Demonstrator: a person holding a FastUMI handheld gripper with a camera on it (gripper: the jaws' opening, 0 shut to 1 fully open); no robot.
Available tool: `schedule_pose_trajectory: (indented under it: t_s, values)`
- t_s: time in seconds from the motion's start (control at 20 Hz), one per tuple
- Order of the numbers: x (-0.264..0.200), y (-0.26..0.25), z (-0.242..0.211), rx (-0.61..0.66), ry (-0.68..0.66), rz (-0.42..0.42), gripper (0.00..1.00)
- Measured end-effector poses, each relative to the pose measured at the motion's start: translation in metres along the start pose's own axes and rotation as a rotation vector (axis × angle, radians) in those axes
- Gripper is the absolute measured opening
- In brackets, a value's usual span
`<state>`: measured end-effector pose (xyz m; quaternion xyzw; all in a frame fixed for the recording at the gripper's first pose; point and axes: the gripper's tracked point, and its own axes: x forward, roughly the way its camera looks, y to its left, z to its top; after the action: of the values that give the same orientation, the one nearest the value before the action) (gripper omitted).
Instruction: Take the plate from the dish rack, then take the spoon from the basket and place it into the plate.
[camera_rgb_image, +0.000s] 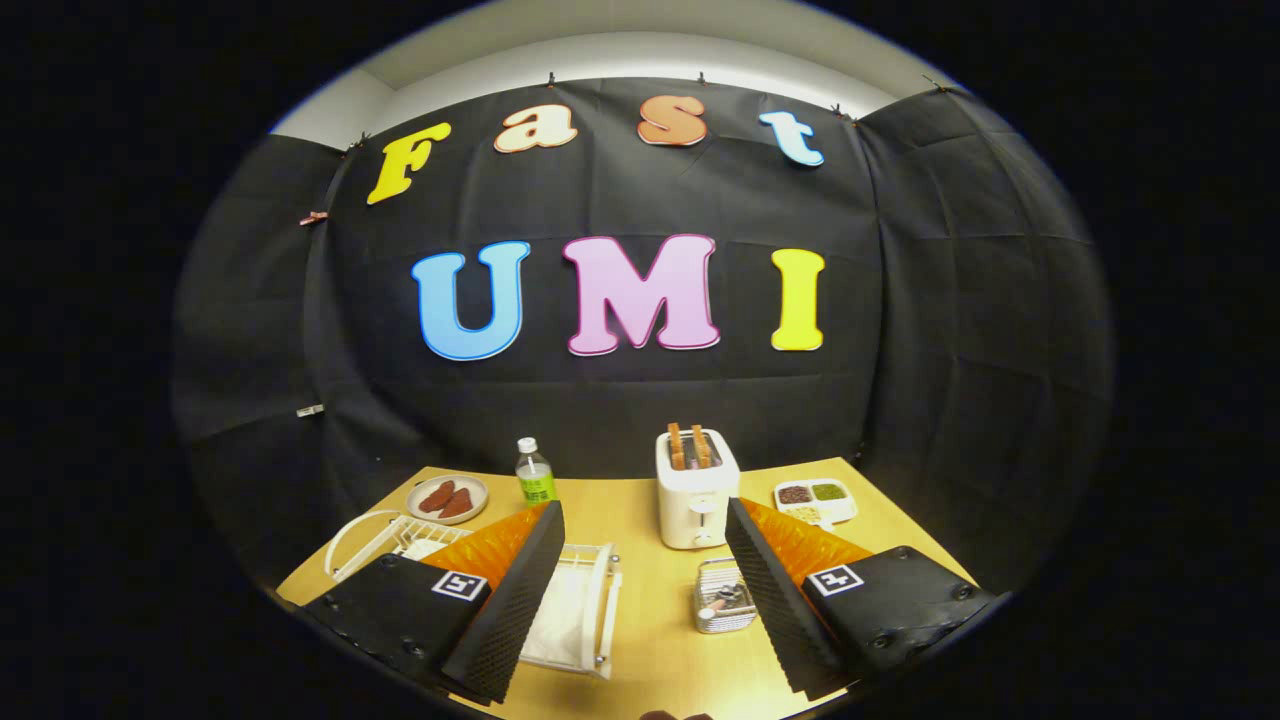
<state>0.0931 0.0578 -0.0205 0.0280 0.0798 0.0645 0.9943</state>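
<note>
Dish rack (575, 610): white wire frame, sits on the counter (640, 510) just ahead of the jaws, partly hidden behind the left finger (510, 610). Plate (352, 535) stands upright in the rack's far-left part, white rim arcing up beyond the left finger; rest of it is hidden, can't tell how deep it sits. White cloth or tray under the rack, near side.

Basket (722, 597): small wire one, silver, between the fingers but closer to the right finger (775, 600), just beside it. Shiny item inside, prob. the spoon (728, 600), too small to be sure.

Gripper (645, 665) jaws are wide apart, nothing between them, not touching any item.

Counts:
- 1 rack, 1 upright plate, 1 basket
- 1 white toaster (695, 490) w/ 2 toast slices sticking out, beyond the jaws, centre
- 1 green-label bottle (534, 472), white cap, back left
- 1 round grey plate (448, 498) w/ 2 reddish-brown pieces, left of the bottle
- 1 white divided tray (815, 500), 3 fills (dark, green, pale), right of the toaster

Counter is light wood, black cloth wall behind.
</note>
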Motion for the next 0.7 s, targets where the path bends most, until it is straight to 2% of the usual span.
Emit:
schedule_pose_trajectory:
  t_s: [0.3, 0.55, 0.7]
  values:
    - [0.043, 0.055, -0.029, 0.023, 0.198, 0.13, 1.0]
    - [0.073, 0.078, -0.057, -0.008, 0.327, 0.149, 1.0]
    - [0.08, 0.087, -0.088, 0.027, 0.484, 0.14, 1.0]
